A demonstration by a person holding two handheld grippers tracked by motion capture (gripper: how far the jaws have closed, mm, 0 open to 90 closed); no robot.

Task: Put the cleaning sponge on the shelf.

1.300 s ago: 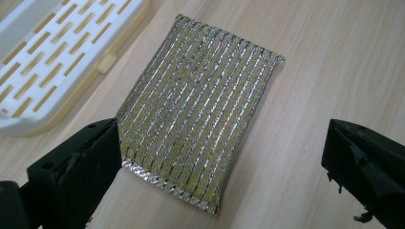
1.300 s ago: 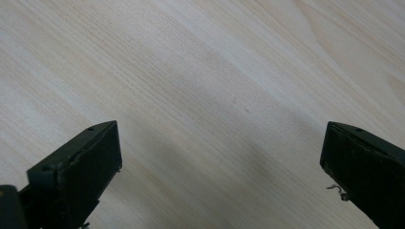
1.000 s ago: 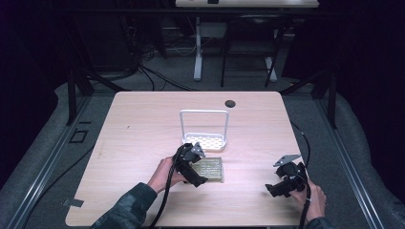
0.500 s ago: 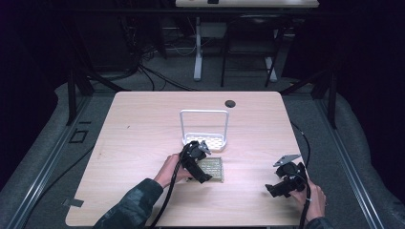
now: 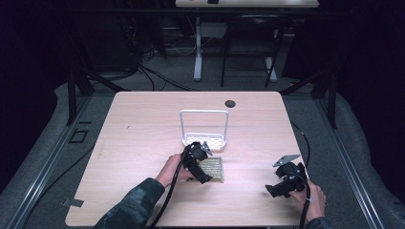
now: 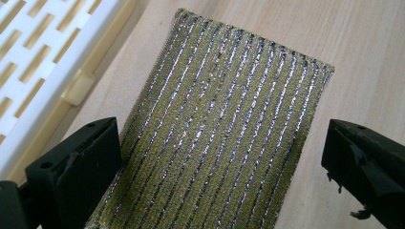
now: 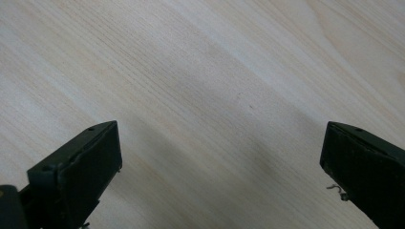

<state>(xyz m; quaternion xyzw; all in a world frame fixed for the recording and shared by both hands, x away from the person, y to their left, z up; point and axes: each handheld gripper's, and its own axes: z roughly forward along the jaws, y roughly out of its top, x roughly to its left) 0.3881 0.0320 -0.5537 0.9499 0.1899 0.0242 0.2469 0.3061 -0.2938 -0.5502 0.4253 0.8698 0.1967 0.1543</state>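
A flat olive-green scouring pad (image 6: 224, 129) with glittering stripes lies on the wooden table, its far edge beside a white slotted rack (image 6: 43, 62). My left gripper (image 6: 219, 171) hovers just above the pad, open, one jaw past each long side. From above, the left gripper (image 5: 203, 172) sits at the pad (image 5: 215, 168) in front of the rack (image 5: 204, 138). Near the table's front right, my right gripper (image 5: 276, 188) is open over bare wood; its own view has the right gripper (image 7: 219, 171) with wide-apart jaws and nothing between them.
The rack has a tall white hoop handle (image 5: 204, 119) standing over it. A small dark round hole (image 5: 230, 103) marks the table's far side. A black cable (image 5: 302, 140) runs off the right edge. Dark floor and desk legs lie beyond the table.
My left gripper has slid forward and right over the pad, closer to the rack. The right gripper has stayed where it was.
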